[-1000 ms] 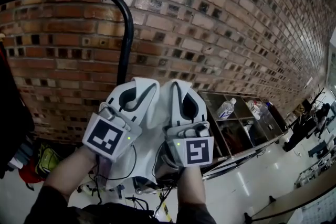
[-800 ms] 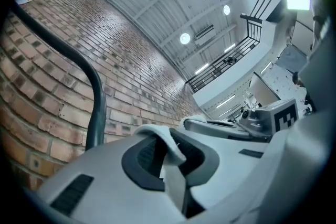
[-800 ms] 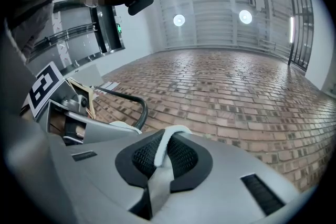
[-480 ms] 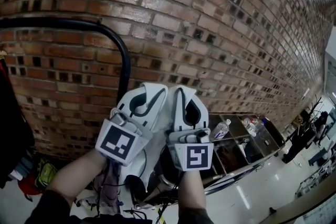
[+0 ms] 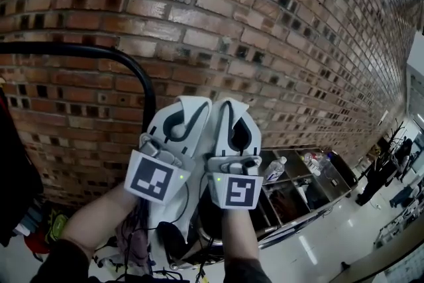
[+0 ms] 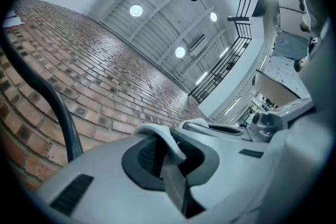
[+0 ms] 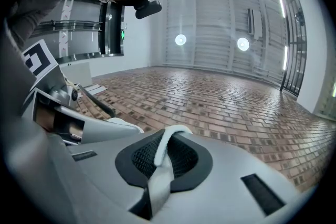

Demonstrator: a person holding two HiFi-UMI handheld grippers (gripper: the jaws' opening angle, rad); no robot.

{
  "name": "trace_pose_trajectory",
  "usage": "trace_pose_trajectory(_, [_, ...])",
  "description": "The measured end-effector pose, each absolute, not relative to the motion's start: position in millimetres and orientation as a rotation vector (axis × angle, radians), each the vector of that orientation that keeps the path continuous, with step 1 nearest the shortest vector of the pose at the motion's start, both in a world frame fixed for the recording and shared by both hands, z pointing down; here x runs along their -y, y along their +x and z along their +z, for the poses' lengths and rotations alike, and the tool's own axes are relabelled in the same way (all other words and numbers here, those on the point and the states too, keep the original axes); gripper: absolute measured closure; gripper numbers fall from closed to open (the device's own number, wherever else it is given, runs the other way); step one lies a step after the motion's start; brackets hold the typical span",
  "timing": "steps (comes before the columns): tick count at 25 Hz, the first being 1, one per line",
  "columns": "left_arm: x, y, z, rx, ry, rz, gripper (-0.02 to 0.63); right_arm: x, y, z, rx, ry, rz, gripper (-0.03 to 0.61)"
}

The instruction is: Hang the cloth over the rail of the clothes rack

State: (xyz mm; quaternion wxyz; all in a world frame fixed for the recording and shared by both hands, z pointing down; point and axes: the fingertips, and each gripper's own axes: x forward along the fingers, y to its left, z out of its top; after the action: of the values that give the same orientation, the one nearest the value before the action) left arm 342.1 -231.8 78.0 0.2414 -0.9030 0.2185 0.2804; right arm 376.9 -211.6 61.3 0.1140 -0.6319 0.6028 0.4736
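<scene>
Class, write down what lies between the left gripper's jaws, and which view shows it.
A fold of pale cloth, clamped by the left gripper, in the left gripper view.

- Head view: from above the person's forearms it faces forward past the left hand-held gripper (image 5: 189,109) and the right hand-held gripper (image 5: 233,109). Both sit close up in its lower middle, against the red brick wall (image 5: 278,43).
- Left gripper view: rides just behind its own jaws and looks upward along them at the wall and the white ribbed ceiling (image 6: 157,18).
- Right gripper view: rides likewise, tilted upward.
- All 3 views share the brick wall.
- The head and left gripper views share the curved black metal rail (image 5: 73,48).
</scene>
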Motion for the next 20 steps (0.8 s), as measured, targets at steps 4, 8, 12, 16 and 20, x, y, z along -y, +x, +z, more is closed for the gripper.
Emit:
trace_pose_trajectory(4, [235.1, 342.6, 65.3, -0.596, -2.475, 0.791, 0.578, 212.9, 381.3, 49.5, -1.754, -1.846, 1.373, 0.534])
trace_pose_trajectory(8, [241.6, 343.4, 52.5, -0.600, -2.488, 0.785, 0.578, 216.5, 384.5, 35.8, -1.748, -1.842, 1.367, 0.534])
trace_pose_trajectory(12, [253.3, 346.3, 31.4, -0.605, -2.506, 0.800, 0.578, 223.1, 385.5, 17.8, -1.742, -1.829, 1.353, 0.534])
trace_pose_trajectory(16, [259.4, 348.2, 9.9, -0.600, -2.471, 0.802, 0.578, 221.3, 383.0, -5.5, -1.701, -1.742, 1.353, 0.534])
trace_pose_trajectory(20, [267.1, 351.7, -3.6, -0.578, -2.504, 0.786, 0.577, 228.6, 383.5, -13.9, -1.675, -1.777, 1.371, 0.534])
